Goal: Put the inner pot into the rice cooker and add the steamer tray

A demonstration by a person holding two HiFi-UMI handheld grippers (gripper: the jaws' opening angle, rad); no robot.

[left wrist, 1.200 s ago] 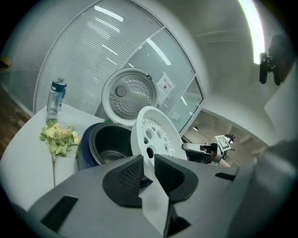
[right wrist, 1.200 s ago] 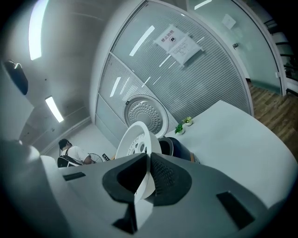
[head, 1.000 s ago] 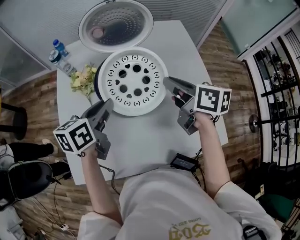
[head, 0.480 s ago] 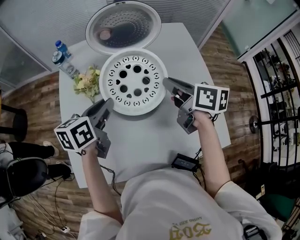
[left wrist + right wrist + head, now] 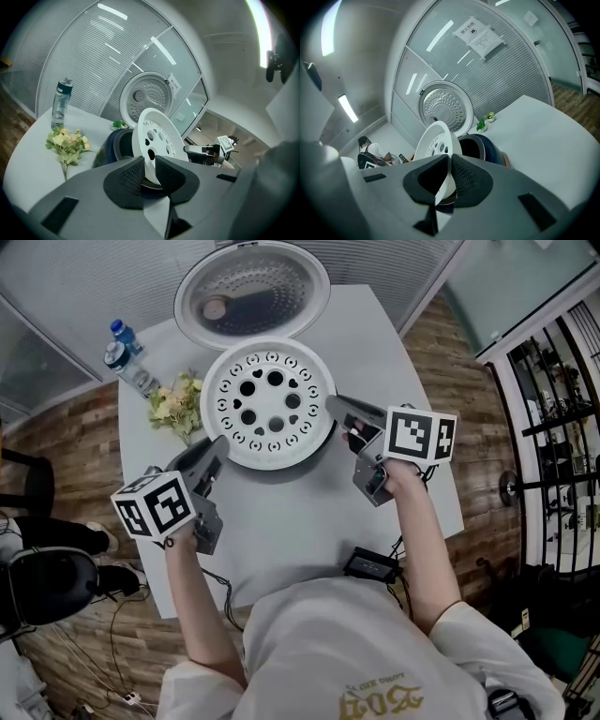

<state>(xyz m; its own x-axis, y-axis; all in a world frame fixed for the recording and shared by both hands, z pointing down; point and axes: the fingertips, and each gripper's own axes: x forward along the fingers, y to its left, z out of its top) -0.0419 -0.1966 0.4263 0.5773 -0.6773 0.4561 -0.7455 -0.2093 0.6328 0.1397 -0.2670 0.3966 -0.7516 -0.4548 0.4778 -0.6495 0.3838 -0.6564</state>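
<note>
Shifted steamer tray (image 5: 272, 401), rim between fingers (image 5: 130, 176)

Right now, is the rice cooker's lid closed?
No, the lid stands open, its perforated inner side facing up behind the steamer tray.

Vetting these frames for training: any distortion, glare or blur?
Left and right gripper views: heavy fisheye bending, dark corners, light streaks mirrored on the wall; head view: even light, sharp, the tray throws a soft shadow on the table.
</note>
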